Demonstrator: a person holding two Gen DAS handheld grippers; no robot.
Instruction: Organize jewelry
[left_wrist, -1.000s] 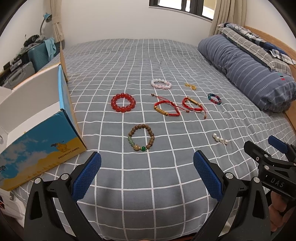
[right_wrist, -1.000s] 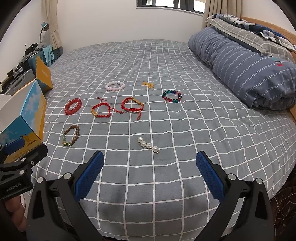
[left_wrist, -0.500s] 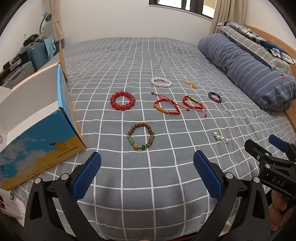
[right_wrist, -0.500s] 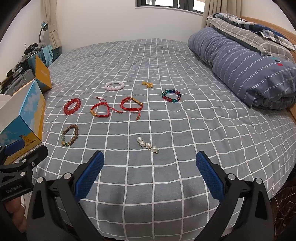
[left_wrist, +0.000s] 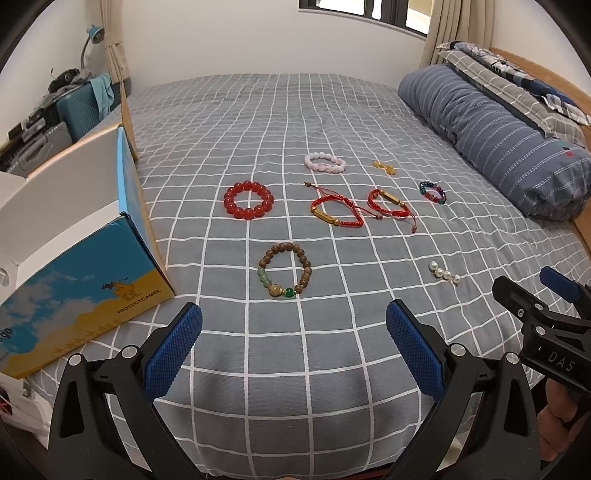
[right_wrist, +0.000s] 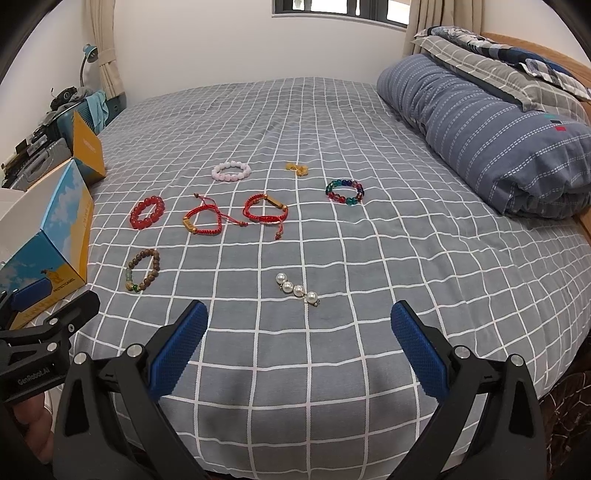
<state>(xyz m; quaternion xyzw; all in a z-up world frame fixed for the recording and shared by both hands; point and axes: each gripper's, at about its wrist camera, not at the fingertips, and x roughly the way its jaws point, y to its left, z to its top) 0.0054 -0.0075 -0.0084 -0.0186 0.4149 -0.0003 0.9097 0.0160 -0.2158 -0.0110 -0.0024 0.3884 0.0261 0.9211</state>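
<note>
Across the checked bedspread (left_wrist: 295, 110) every bracelet (left_wrist: 248, 199) lies untouched beside the open box (left_wrist: 88, 280), both grippers (left_wrist: 293, 343) (right_wrist: 299, 339) spread wide, empty.

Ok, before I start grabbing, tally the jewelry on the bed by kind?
Round bead bracelets: 4 (red, pink, multicolour, wooden)
Red cord bracelets: 2
Pearl piece: 1
Small amber piece: 1
Total: 8
</note>
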